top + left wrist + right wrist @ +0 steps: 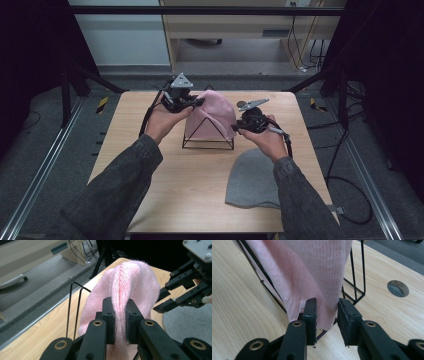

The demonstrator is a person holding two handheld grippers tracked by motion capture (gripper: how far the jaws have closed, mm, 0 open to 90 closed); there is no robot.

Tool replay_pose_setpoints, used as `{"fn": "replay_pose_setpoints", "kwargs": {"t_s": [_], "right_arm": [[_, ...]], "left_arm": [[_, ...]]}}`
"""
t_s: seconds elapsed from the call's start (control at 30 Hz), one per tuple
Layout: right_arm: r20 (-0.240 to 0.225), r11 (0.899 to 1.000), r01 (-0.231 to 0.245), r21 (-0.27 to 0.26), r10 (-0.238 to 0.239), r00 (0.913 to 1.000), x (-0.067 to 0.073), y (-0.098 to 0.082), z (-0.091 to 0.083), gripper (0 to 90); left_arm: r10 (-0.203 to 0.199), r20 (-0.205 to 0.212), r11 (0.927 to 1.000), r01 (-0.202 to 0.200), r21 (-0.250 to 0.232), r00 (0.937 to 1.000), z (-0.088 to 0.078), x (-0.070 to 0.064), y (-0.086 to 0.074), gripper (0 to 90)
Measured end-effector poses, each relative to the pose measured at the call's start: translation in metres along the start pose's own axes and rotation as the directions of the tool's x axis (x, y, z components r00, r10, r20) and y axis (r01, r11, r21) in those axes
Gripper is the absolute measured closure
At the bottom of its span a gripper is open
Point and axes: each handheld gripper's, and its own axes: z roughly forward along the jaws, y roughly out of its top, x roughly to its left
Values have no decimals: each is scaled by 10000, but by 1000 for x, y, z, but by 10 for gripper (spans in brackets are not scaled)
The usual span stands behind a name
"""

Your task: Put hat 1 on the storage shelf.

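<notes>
A pink knitted beanie point(212, 115) point(130, 280) point(312, 270) is draped over a black wire stand point(207, 145) point(75, 302) point(357, 285) in the middle of the wooden table point(165, 170). My left gripper point(197, 102) point(120, 312) is at the beanie's upper left side, shut on a pinched ridge of the knit. My right gripper point(236, 127) point(326, 312) is at the lower right edge. The hem hangs loosely between its parted jaws, so it is open. It also appears in the left gripper view as the right gripper point(162, 300), close beside the beanie.
A grey beanie point(252, 177) point(185, 317) lies flat on the table at the front right, under my right forearm. A round cable hole point(398, 288) sits in the tabletop beyond the stand. Black frame posts and cables surround the table.
</notes>
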Motion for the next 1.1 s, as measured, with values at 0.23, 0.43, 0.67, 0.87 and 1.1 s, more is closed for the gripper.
{"fn": "replay_pose_setpoints", "kwargs": {"t_s": [0.23,0.43,0.67,0.87,1.1], "right_arm": [[158,9997,-76,-252,80,9998,5,5,-7,597],[324,9988,-93,-487,109,9994,5,11,-11,530],[320,9980,-5,-632,25,9995,7,19,-13,519],[348,9987,-13,-516,31,9994,6,18,-13,509],[498,9996,-215,-202,225,9985,2,2,-17,456]], "left_arm": [[147,50,9998,-148,108,9999,2,-5,-5,802],[183,104,9997,-185,184,9998,3,-8,-5,801],[291,266,9990,-300,332,9992,7,-10,-6,793],[158,408,9984,-179,535,9990,11,-10,-9,763],[-155,669,9985,118,541,9976,11,-11,-11,731]]}}
